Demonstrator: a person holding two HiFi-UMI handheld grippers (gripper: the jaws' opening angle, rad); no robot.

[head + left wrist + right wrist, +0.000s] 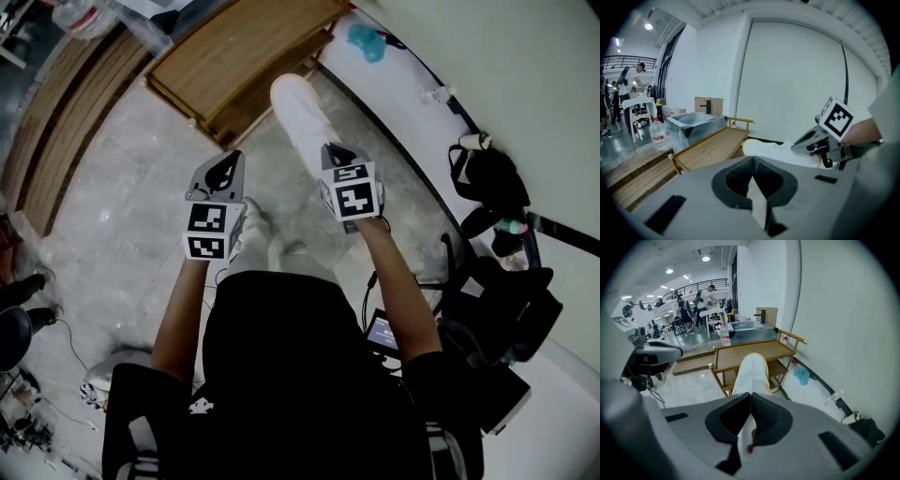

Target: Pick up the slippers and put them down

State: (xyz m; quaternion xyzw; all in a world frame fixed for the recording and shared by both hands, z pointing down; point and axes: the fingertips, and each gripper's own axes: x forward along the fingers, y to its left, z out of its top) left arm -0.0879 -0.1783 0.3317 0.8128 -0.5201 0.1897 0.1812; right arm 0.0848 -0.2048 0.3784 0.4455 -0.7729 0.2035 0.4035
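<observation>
slipper pinched in right tool, left tool closed

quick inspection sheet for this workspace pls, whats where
surface: grey marbled floor
job's things: one white slipper, in the right gripper, pointing at the rack; second not seen
clutter: teal scrap, black bag, bottle
grippers: right jaws shut on slipper; left gripper jaws together, pale sliver in the gap, cannot tell what
cables: black cable up the wall
surroundings: wooden rack, white wall, people at far tables
</observation>
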